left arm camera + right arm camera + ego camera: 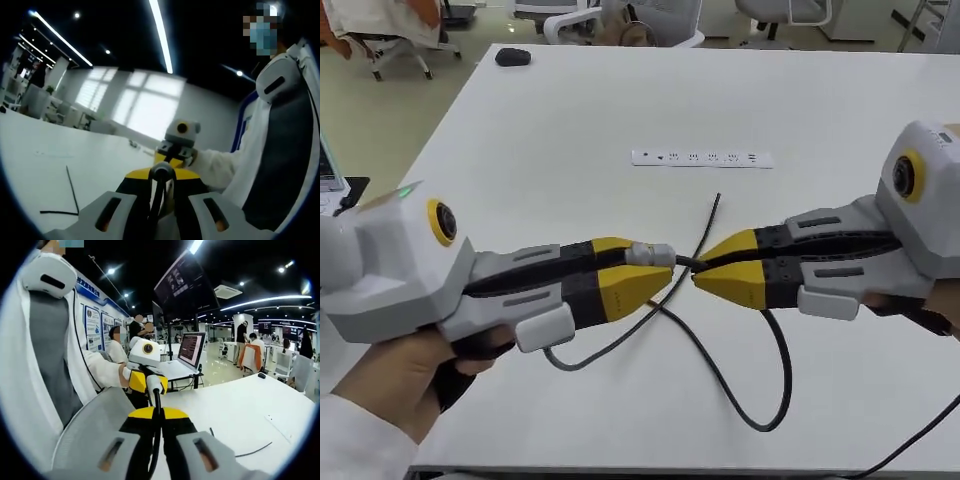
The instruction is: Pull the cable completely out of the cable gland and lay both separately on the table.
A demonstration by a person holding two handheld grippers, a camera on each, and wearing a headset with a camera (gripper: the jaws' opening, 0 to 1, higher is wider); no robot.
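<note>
Left gripper (666, 268) clamps the grey cable gland (650, 254); right gripper (699, 272) pinches the black cable (787, 370) just beside it, above the table (570, 130). Cable looks limp, light and slick: grip near the gland.

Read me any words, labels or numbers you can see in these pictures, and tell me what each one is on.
Nothing can be read for certain.
Power strip: dark marks, too small to read.
Wall posters: blue print, blurred.
Laptop screen: lines of text, too small.
</note>
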